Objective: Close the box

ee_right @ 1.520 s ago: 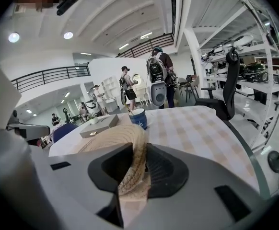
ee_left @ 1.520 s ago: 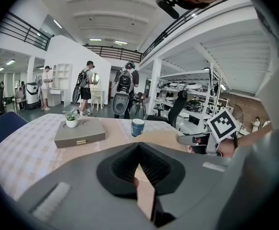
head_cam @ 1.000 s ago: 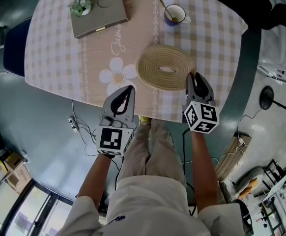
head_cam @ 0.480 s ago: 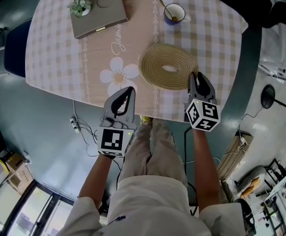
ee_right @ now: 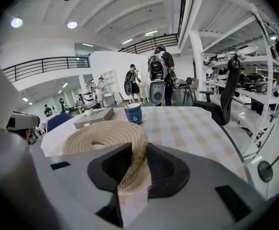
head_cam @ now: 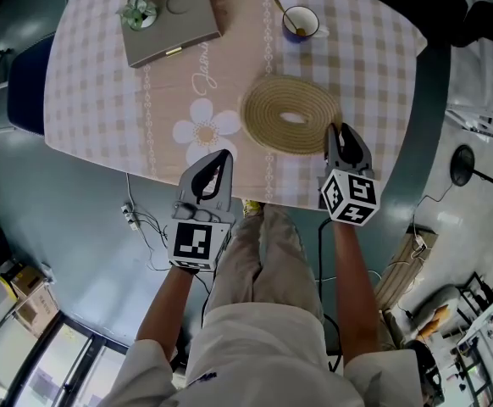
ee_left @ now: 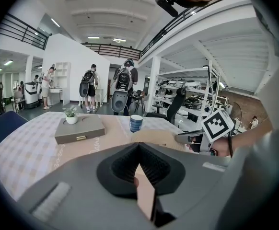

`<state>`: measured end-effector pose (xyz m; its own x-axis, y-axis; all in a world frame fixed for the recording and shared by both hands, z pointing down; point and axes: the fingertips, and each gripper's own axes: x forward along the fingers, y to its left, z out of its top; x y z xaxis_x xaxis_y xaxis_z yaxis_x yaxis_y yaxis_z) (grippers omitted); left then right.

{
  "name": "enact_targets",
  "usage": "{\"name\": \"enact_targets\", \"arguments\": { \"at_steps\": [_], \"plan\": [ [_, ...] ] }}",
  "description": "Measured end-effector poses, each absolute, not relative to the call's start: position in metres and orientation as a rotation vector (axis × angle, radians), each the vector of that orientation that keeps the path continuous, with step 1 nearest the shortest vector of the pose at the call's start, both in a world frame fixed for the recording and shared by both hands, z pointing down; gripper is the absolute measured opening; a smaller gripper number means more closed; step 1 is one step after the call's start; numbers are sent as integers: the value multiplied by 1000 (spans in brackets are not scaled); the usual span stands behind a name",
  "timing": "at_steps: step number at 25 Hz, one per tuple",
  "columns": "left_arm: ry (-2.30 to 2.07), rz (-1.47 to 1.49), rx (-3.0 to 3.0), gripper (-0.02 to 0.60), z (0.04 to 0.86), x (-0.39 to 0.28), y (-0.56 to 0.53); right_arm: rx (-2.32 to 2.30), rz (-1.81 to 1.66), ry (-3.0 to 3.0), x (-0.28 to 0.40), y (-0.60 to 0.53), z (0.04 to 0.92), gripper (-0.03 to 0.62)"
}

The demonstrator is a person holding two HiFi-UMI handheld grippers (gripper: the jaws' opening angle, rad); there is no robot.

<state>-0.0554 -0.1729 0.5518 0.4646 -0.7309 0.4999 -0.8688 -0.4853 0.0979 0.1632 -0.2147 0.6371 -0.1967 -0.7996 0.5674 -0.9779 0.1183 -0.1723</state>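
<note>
While the right gripper (head_cam: 335,132) is pinching the near rim of the mat (head_cam: 290,114) between jaws closed onto its woven edge, the left gripper (head_cam: 219,156) is hovering at the table's (head_cam: 94,83) near edge, its jaws pressed together on nothing.

The box (head_cam: 172,21) is lying at the far left of the table, well apart from both grippers, with a mug (head_cam: 301,22) to its right. It is sitting flat, its long axis running across the table and slightly skewed, and its brass latch (head_cam: 173,51) is facing the person. A small plant (head_cam: 138,10) is standing on the left end of its lid. From both the head view and the left gripper view, the lid seems to be lying down already; whether the latch is fastened is too small to tell.

It is looking like a stiff, flat, fairly light case with smooth sides that could slide on the cloth. Pressing down on the lid's front edge near the latch, clear of the plant, seems the safest hold, since that pot could be tipping if the lid gets jolted.
</note>
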Motion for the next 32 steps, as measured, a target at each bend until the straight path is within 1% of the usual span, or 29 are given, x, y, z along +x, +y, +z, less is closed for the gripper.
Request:
{"name": "enact_targets", "arguments": {
  "at_steps": [25, 29, 32],
  "plan": [
    [-1357, 564, 2398, 2, 545, -59, -172, 1742, 701, -2059, 165, -216, 631, 109],
    [-1357, 556, 2413, 2, 537, -56, -172, 1754, 697, -2058, 168, -216, 621, 88],
    [-1362, 541, 2425, 2, 529, -55, -174, 1759, 676, -2066, 169, -219, 609, 86]
  ]
}}
